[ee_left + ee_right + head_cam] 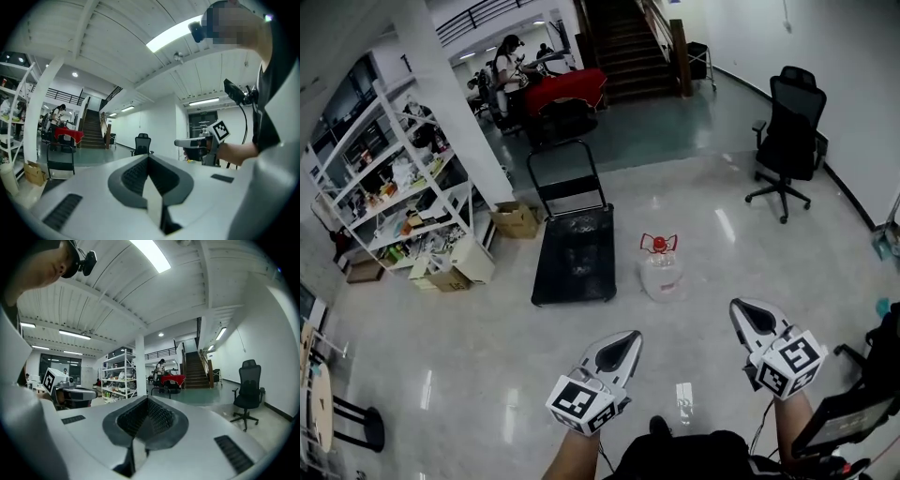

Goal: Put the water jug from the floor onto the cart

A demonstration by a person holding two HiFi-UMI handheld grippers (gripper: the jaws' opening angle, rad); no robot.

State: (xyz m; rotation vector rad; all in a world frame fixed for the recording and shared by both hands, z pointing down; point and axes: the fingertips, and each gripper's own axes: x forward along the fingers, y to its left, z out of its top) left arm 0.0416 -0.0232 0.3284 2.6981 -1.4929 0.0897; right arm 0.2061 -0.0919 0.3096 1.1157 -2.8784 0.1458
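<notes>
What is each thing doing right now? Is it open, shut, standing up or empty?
water jug: upright on the floor beside the cart, not on it
cart: handle up, deck bare
left claw: shut, holding nothing
right claw: shut, holding nothing
office chair: upright, nobody sitting

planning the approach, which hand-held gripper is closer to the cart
Left. In the head view, the left hand-held gripper sits short of the cart's near end, slightly to its right; the right hand-held gripper is farther right, beyond the jug.

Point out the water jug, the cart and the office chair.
water jug [662, 277], head view, clear body.
cart [575, 255], head view, black deck.
office chair [794, 112], head view, backrest.
</notes>
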